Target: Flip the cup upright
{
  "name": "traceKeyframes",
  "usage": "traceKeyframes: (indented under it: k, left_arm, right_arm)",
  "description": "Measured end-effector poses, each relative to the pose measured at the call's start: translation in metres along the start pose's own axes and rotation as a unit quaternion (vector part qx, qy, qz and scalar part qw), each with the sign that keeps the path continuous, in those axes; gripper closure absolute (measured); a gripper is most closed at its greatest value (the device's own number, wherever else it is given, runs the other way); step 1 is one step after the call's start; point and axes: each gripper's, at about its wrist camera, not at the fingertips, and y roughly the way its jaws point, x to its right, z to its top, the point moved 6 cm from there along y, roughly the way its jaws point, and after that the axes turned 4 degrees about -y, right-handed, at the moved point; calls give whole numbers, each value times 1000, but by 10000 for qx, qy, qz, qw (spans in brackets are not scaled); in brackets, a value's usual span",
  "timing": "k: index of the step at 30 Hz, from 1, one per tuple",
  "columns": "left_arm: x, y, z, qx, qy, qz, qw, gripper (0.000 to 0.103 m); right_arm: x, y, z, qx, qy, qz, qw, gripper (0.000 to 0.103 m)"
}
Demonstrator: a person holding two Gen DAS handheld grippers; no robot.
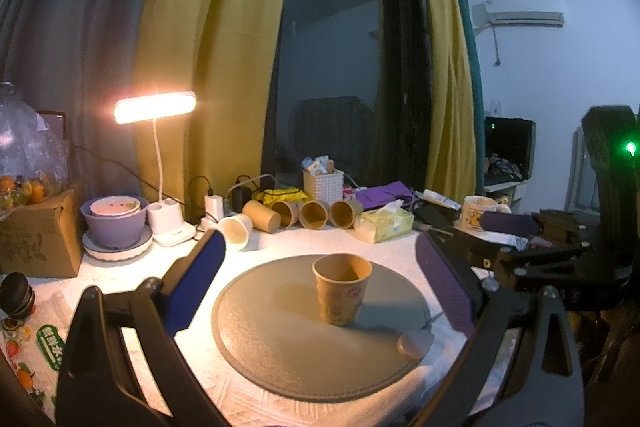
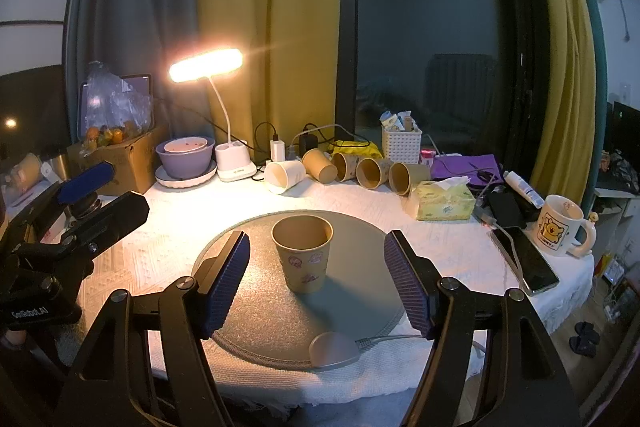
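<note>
Standing upright on the round mat (image 2: 256, 307), the cup (image 2: 303, 253) sits between 2 wide-open, empty grippers (image 1: 320, 287) (image 2: 316, 279).

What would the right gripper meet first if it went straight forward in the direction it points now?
Probably the upright paper cup on the round grey mat. It stands centred ahead of the open right gripper, so the jaws would likely pass either side.

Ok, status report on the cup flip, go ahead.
Left gripper open, right gripper open, both empty. Paper cup upright on the round grey mat, mouth up. Nothing between the fingers and the cup.
</note>
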Motion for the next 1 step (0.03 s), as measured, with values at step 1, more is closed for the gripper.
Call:
traceKeyframes:
  k: [1]
  left_arm:
    - [2, 1, -2, 9, 56, -23, 10000, 6]
  right_arm:
    - [-1, 0, -1, 1, -4, 3, 10000, 30]
